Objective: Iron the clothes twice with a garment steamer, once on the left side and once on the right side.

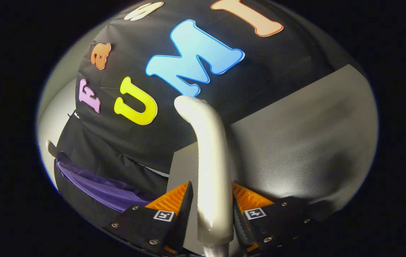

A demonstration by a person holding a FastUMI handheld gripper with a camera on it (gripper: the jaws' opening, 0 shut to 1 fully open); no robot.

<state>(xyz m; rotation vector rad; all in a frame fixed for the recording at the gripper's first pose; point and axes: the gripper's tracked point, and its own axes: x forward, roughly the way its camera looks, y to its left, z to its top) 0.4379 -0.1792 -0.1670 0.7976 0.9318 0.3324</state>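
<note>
A silver garment steamer (pixel 210 157) stands up between my fingers, its curved handle rising from the jaws and bending left at the top. My gripper (pixel 212 207) is shut on the steamer handle, with one finger pressing on each side. A purple garment (pixel 99 187) hangs to the left beyond the fingers, low against the black cloth wall, with part of a pale hanger (pixel 50 147) at its upper end. The steamer's head is hidden from me; only the handle shows.
The black cloth wall (pixel 260 78) spans the scene behind the steamer. A grey flat panel or tabletop (pixel 303 142) lies to the right of the steamer. A pale wall (pixel 56 107) shows to the far left.
</note>
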